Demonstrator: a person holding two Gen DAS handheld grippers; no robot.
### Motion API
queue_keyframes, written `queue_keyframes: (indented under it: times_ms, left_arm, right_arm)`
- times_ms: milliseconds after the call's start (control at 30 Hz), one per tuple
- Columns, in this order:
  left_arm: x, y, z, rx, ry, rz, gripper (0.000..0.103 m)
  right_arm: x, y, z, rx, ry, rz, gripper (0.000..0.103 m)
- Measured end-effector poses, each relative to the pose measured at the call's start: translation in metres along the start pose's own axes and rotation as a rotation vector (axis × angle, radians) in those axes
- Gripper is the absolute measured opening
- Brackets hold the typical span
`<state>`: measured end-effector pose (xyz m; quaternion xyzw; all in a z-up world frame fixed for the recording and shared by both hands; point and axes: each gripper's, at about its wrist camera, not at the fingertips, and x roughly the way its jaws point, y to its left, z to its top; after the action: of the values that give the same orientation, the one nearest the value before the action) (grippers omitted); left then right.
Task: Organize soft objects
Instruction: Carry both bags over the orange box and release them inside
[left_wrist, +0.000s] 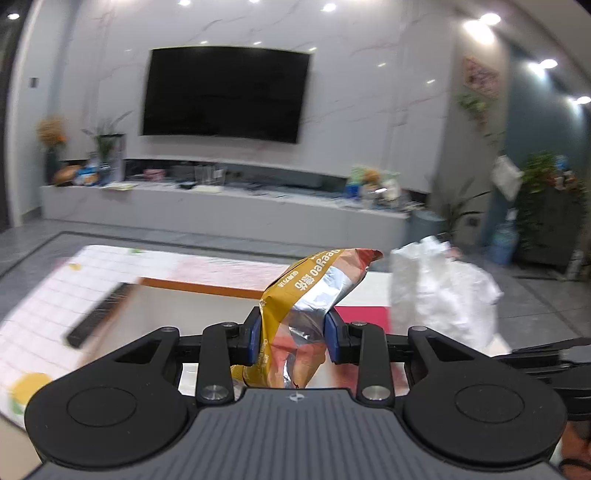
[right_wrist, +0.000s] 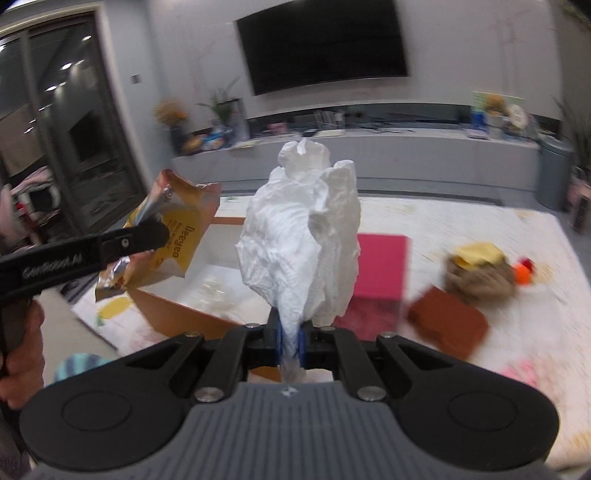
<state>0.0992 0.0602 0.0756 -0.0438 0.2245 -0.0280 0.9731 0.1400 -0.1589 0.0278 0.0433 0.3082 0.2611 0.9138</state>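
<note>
The left hand-held gripper (left_wrist: 291, 338) is clamped on a crumpled snack bag (left_wrist: 314, 291); the right hand-held gripper (right_wrist: 290, 341) is pinched on a thin tail of a white plastic bag (right_wrist: 301, 236). Both loads hang above the open cardboard box (right_wrist: 177, 310). Risk: the thin tail may slip out. Motion blur obscures the floor items and the box interior.

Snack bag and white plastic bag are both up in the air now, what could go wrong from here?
The left gripper pinches the crumpled snack bag only at its lower part; the slick foil may slip out. The right gripper clamps just a thin twist of the white plastic bag, which could pull free. Both bags hang close together above the open box and may snag each other.
</note>
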Motion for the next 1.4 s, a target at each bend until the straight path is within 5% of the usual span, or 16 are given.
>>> queue_keyframes:
  times_ms: [200, 533, 1000, 1400]
  left_arm:
    - [0.022, 0.042, 0.013, -0.029, 0.089, 0.071, 0.038]
    - [0.081, 0.095, -0.002, -0.209, 0.229, -0.036, 0.038]
    - [0.153, 0.108, -0.022, -0.337, 0.436, -0.127, 0.038]
    - [0.180, 0.093, -0.037, -0.335, 0.569, -0.092, 0.038]
  right_arm:
    - [0.044, 0.031, 0.031, -0.052, 0.056, 0.076, 0.006]
    - [0.142, 0.052, 0.051, -0.098, 0.264, 0.053, 0.006]
    - [0.213, 0.048, 0.050, -0.242, 0.458, -0.072, 0.006]
    - [0.227, 0.053, 0.042, -0.327, 0.564, -0.003, 0.007]
